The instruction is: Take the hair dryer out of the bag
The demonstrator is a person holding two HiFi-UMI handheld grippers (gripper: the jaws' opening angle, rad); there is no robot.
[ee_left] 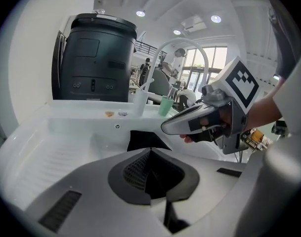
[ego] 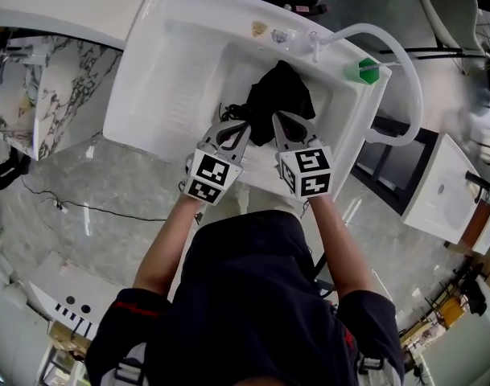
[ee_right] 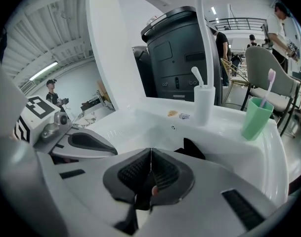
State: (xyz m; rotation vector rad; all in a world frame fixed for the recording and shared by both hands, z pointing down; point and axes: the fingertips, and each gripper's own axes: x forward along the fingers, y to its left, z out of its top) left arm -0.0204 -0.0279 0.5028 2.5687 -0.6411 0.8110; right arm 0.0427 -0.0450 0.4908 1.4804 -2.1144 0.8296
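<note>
Head view looks down on a white sink with a ribbed drain part on its left side. The black bag lies in the bowl, toward the back wall. I cannot make out the dryer itself in any view.

Your left gripper and your right gripper are side by side over the front edge of the bowl, near each other but apart. Both point at the bag, which is at 12 o'clock from them. The tips are just beside the near edge of the bag; I cannot tell if they touch it.

Each gripper view shows its jaws pressed together, with nothing between them.

On the back rim, at 2 o'clock from the bag, stands a green cup with a pink toothbrush in it. A white cup stands just to its left in the right gripper view. A white tube makes an arch over that corner.

The sink stands on a glossy grey floor. At 9 o'clock from the sink is a marble slab. Behind the sink stands a tall dark cabinet. The room is a bright hall with ceiling lights and large windows; a grey chair and some people are far in the back.
</note>
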